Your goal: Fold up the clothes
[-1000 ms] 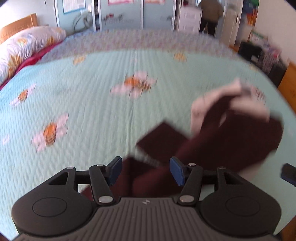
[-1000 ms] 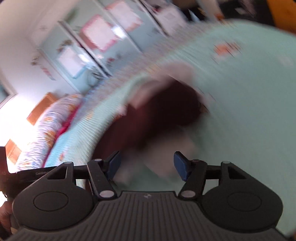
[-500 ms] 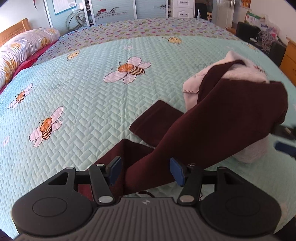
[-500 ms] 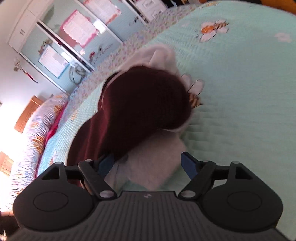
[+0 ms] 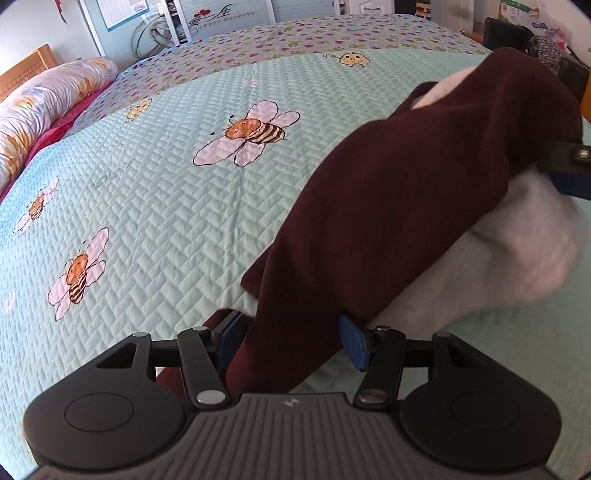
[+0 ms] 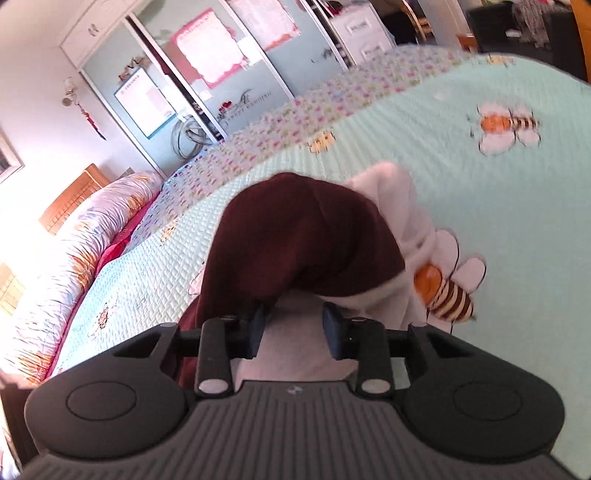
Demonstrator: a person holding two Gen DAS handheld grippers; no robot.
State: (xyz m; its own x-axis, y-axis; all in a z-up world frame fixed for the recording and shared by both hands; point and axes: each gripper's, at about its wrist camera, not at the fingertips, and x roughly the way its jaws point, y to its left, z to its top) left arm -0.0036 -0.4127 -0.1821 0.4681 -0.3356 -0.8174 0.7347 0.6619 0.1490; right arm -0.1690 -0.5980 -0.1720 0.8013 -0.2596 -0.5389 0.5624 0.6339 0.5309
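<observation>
A dark maroon garment [image 5: 399, 206] with a white fleece lining [image 5: 517, 254] lies bunched on the mint bee-print quilt [image 5: 147, 206]. My left gripper [image 5: 291, 338] is open, its blue pads on either side of the garment's lower strip, which runs between them. My right gripper [image 6: 293, 326] is open but narrower, with the white lining [image 6: 291, 354] and the maroon edge [image 6: 295, 236] between its pads. The right gripper's finger also shows at the right edge of the left wrist view [image 5: 569, 170], against the garment's raised top.
A long floral pillow [image 5: 40, 107] lies along the bed's left side by a wooden headboard [image 6: 70, 199]. Sliding wardrobe doors [image 6: 207, 85] stand beyond the bed. Dark furniture and clutter [image 5: 532, 33] sit at the far right.
The garment has been lifted and drawn toward both cameras; its top now stands raised at the right. The right gripper's jaws have narrowed around the lining. The loose maroon flap no longer lies flat.
</observation>
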